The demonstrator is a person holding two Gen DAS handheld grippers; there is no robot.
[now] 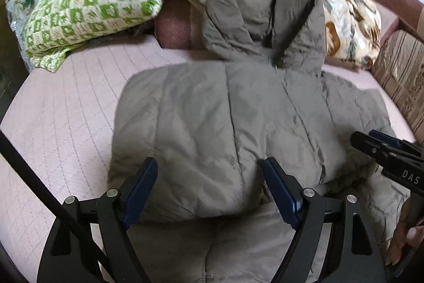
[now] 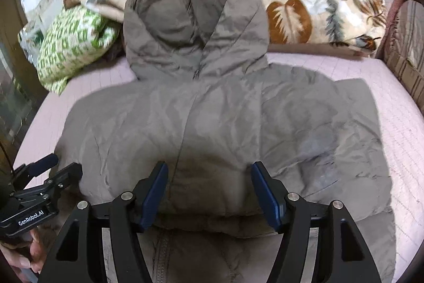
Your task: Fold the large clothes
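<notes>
Nearest the cameras, the left gripper (image 1: 209,187) and the right gripper (image 2: 209,190) both hang over the folded lower edge of the grey quilted hooded jacket (image 1: 220,123), tongs apart, blue pads on neither side pressing the cloth; the right pair is spread a little less wide than the left. The jacket lies spread on the pale pink stitched bed cover (image 1: 66,110), its lower part doubled back toward the shoulders and forming a thick, rounded roll just ahead of the tongs. The shell looks thin, smooth and creased over soft padding, with long seams running lengthwise. Risk, as a judgement: such slippery, springy fill may unroll once released, and a pinch taking only the top layer would drag that layer and skew the fold; uneven pulls from the two hands would twist the roll. Beyond the body, the hood (image 2: 196,17) lies flat with its zip end at the collar, and its tip rests against the heaped cream blanket with brown leaf print (image 2: 304,4). Left of the hood lies a green-and-white patterned quilt bundle (image 1: 90,4), clear of the jacket.
</notes>
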